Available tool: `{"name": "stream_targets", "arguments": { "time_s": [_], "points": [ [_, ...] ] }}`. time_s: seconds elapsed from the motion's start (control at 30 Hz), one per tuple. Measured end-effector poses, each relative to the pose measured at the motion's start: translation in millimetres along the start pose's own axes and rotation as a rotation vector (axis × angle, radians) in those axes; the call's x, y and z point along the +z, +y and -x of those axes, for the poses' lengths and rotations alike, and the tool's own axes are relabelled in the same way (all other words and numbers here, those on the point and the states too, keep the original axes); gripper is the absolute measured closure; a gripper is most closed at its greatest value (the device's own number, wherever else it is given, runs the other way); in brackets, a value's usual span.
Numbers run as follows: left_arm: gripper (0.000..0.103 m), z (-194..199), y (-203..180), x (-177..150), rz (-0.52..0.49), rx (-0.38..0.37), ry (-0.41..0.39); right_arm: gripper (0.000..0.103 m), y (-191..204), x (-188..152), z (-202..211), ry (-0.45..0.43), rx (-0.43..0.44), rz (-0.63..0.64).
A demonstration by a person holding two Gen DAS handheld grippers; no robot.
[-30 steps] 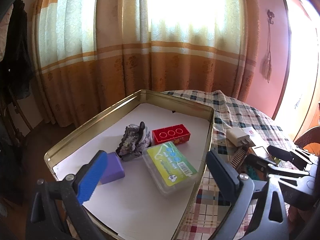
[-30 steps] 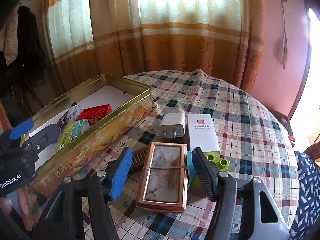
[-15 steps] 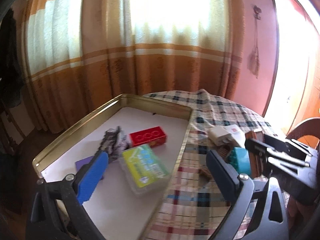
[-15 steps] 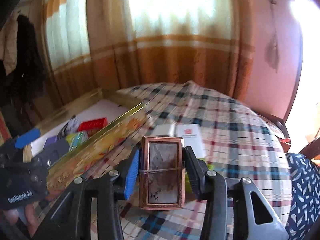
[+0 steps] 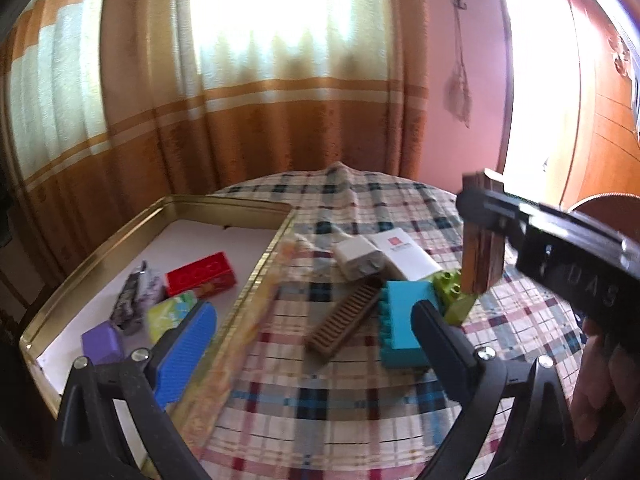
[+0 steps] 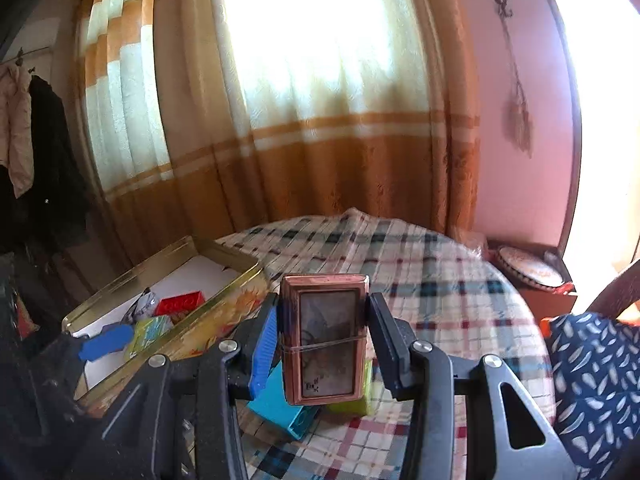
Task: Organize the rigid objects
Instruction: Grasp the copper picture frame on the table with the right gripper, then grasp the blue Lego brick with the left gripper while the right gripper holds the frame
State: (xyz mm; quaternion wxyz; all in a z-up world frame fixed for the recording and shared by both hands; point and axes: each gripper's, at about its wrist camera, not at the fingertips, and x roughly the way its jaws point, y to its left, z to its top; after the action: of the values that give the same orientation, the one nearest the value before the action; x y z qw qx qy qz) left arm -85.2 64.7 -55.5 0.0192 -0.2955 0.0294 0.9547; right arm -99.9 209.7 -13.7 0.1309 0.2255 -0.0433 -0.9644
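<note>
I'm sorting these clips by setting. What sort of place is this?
Probably a room in a home: orange-and-cream striped curtains over a bright window, a plaid tablecloth on a round table, and coats hanging by the wall.

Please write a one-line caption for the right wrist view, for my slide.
Right tongs hold a copper-framed case lifted above the plaid tablecloth, beside the gold tin tray.

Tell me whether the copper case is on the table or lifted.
Lifted: the right gripper clamps the copper case upright above the teal block.
</note>
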Motion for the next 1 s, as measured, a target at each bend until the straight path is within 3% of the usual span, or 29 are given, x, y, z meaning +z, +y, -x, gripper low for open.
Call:
{"name": "stream_targets", "arguments": {
  "time_s": [0.4, 0.6, 0.83, 0.9, 1.0],
  "points": [
    [0.013, -21, -24, 5, -0.027, -0.079, 0.068, 0.057, -33, -2, -13, 0.006, -0.111, -0.041],
    [0.023, -33, -34, 6, -0.05, -0.118, 0.12, 0.056, -38, -4, -19, 0.013, -0.118, -0.056],
    [0.027, -45, -40, 6, -0.067, -0.131, 0.174, 0.056, -37, -6, -21, 0.013, -0.118, -0.054],
    [0.036, -48, -43, 6, -0.078, -0.132, 0.187, 0.056, -36, -7, -21, 0.012, -0.118, -0.052],
    [0.038, -54, -47, 5, -0.092, -0.14, 0.219, 0.056, -37, -7, -21, 0.01, -0.116, -0.054]
  ]
}}
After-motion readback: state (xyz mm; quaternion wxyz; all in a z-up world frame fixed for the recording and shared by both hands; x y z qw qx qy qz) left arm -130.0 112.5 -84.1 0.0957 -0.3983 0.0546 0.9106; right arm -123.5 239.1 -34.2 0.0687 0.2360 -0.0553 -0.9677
